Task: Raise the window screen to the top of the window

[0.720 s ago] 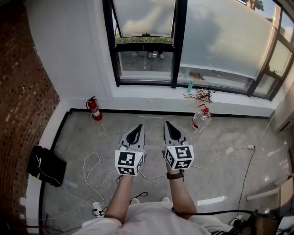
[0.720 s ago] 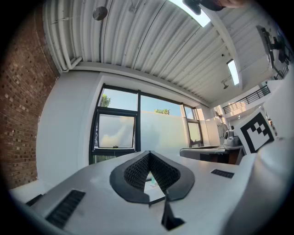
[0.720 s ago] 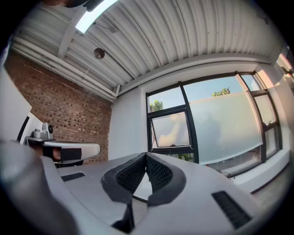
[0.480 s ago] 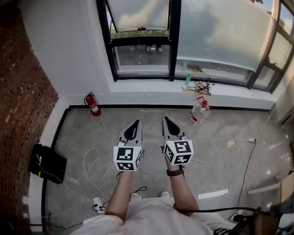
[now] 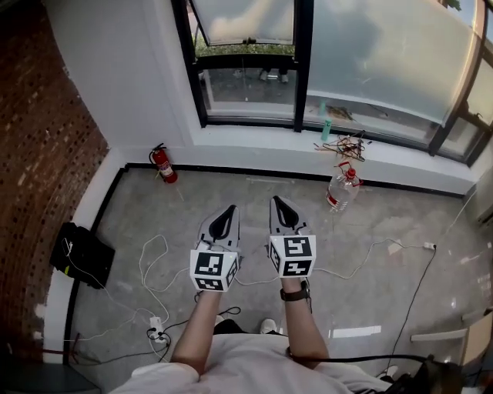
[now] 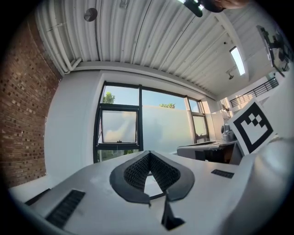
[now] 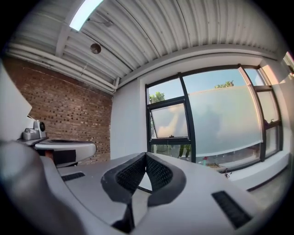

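Jaws on your left gripper (image 5: 229, 209) are pressing together with nothing between them. The right gripper (image 5: 276, 202) is sitting just beside it, closed and empty too. You are holding both level, pointing toward the far wall. The window screen (image 5: 243, 19) is hanging in the narrow left pane of the far window (image 5: 299, 61), well apart from both grippers, leaving a clear strip of glass below it. A fire extinguisher (image 5: 163, 165) is standing at far left, and a water bottle (image 5: 341, 192) is sitting at far right.
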